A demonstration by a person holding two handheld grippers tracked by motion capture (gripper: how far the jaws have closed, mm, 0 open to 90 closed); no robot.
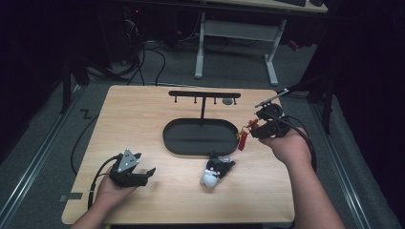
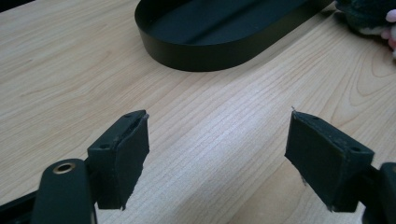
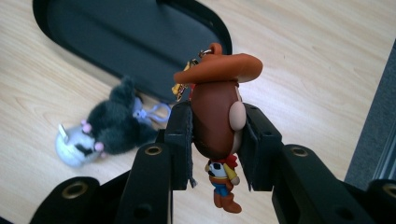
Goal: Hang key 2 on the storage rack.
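I hold the cowboy keychain figure [image 3: 217, 119] by its head in the right tool [image 3: 215, 140], jaws clamped on it, above the worktop [image 1: 143, 119] just beside the right end of the black oval tray [image 1: 174, 143]. The left tool [image 2: 217, 158] rests low at the near left, jaws wide and empty. I judge the step to be carrying the figure toward the hook rack [image 1: 204, 94]; the next move calls for aligning its ring with a peg. A plush keychain [image 1: 215, 171] lies near the tray. The room is dark, with cables on the floor.
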